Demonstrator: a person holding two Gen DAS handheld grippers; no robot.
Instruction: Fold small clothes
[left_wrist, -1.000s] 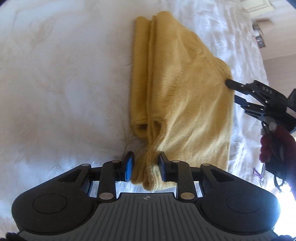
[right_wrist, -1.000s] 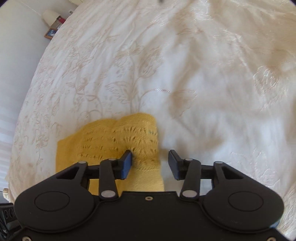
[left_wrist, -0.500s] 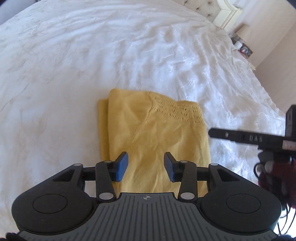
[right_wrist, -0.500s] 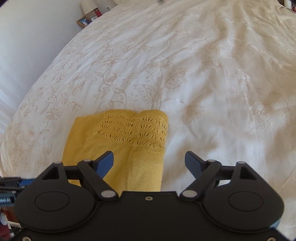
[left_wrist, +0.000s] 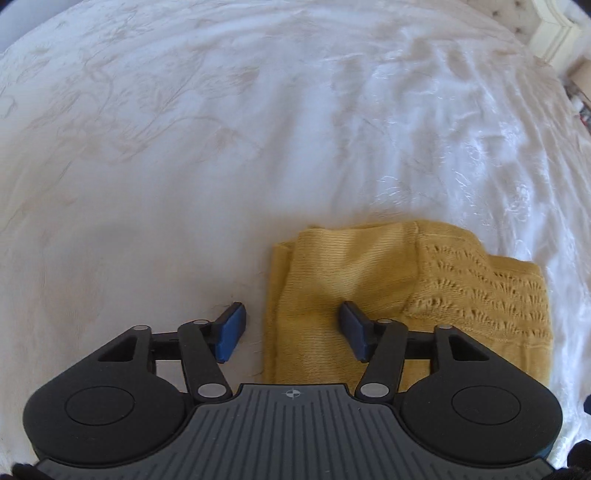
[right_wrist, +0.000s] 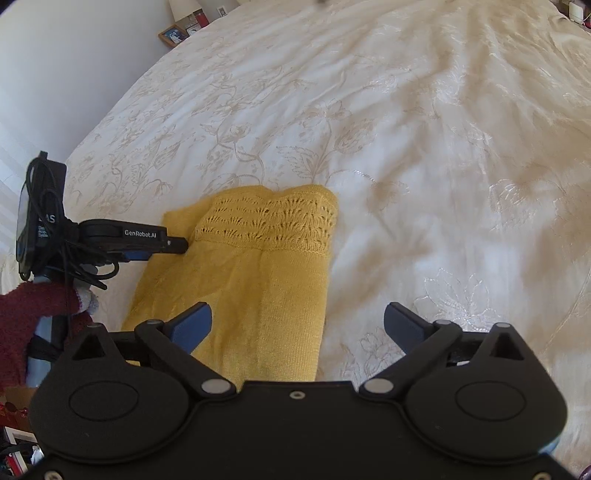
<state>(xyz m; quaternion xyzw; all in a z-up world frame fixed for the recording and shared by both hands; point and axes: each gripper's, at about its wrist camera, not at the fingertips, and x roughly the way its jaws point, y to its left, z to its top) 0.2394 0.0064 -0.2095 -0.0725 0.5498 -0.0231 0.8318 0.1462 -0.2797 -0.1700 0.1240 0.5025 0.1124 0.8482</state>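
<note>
A yellow knit garment (left_wrist: 373, 280) lies folded flat on the white bed cover (left_wrist: 221, 147), its lace-pattern band at the far end. It also shows in the right wrist view (right_wrist: 258, 280). My left gripper (left_wrist: 291, 326) is open and empty, hovering over the garment's near left edge. My right gripper (right_wrist: 297, 326) is open wide and empty, above the garment's near right edge. The left gripper also shows in the right wrist view (right_wrist: 173, 245), at the garment's left side.
The embroidered bed cover (right_wrist: 443, 147) stretches far ahead and to the right. A nightstand with framed pictures (right_wrist: 181, 31) stands by the wall at top left. A hand in a dark red glove (right_wrist: 33, 306) holds the left gripper. Clutter lies at the bottom left.
Both grippers have let go of the garment, opened wider and pulled back from it. The garment now lies folded on the bed.
</note>
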